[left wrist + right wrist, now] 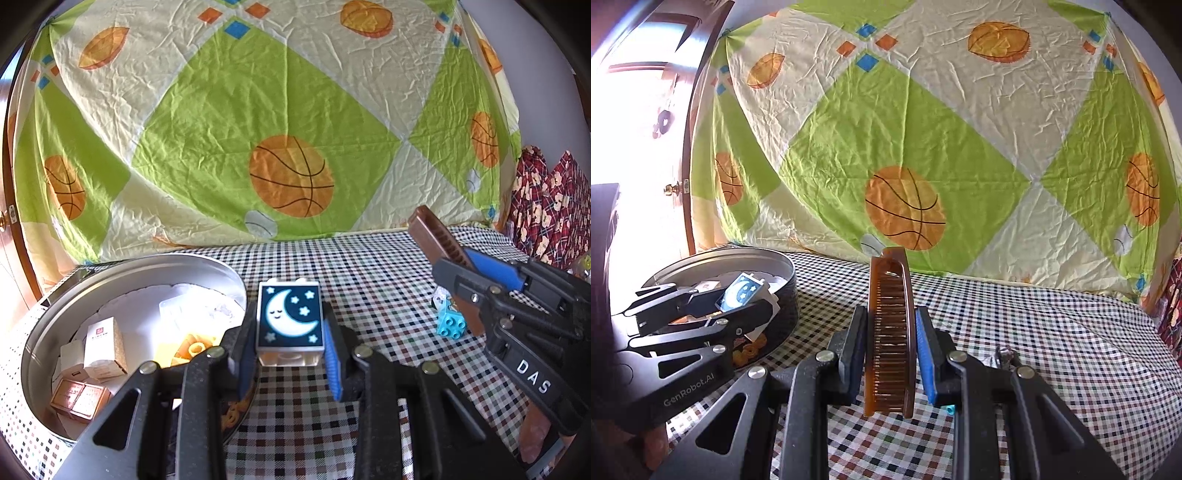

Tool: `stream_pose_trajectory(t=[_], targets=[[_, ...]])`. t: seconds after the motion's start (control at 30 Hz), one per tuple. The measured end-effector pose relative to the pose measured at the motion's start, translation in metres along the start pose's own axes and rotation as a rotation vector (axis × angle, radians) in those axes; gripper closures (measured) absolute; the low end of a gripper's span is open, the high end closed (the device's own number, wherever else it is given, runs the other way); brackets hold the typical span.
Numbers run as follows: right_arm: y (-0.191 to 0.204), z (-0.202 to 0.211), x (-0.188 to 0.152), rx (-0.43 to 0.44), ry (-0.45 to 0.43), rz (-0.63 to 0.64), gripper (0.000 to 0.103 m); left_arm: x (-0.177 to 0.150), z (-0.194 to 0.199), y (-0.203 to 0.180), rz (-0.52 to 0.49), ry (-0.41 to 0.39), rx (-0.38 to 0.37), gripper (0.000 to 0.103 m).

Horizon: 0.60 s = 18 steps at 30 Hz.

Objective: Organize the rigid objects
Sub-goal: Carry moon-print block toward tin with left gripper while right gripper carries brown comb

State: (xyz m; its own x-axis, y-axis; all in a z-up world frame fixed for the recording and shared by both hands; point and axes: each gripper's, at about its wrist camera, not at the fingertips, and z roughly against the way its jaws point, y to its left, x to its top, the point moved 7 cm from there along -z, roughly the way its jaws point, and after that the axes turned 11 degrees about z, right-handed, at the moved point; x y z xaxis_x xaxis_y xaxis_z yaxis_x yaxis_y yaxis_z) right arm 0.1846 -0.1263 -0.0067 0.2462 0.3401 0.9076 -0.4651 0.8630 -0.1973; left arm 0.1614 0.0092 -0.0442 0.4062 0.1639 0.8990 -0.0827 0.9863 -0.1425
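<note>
Behind the checked bench [369,280] hangs a wrinkled sheet printed with basketballs [291,173], and a round metal tin [48,317] sits at the bench's left end, already holding small boxes and a yellow piece.

Pinched between the pads of the left tool [290,350] is a toy block with a moon picture [290,317], carried just clear of the tin's rim on its right side. From the right wrist view the block appears over or right at the tin's near edge, tilted; I cannot tell exactly which.

Clamped in the right tool [892,354] is a brown comb [890,332], its long axis running straight forward along the fingers and its far end sticking out well past the pads.

A small turquoise block [450,325] lies loose on the cloth below the right tool, well apart from the tin.

My judgement: the tin lies to the left of both tools, and the left hand is much the nearer, so the moon block should go in first. The comb must cross leftward, and its length may need to be laid flat across the tin's contents.
</note>
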Motion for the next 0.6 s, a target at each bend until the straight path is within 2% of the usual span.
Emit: stream_pose_trajectory(t=[0.6], targets=[[0.023, -0.002, 0.006, 0.044, -0.011, 0.043, 0.075, -0.003, 0.015, 0.021, 0.045, -0.009, 0.0, 0.073]])
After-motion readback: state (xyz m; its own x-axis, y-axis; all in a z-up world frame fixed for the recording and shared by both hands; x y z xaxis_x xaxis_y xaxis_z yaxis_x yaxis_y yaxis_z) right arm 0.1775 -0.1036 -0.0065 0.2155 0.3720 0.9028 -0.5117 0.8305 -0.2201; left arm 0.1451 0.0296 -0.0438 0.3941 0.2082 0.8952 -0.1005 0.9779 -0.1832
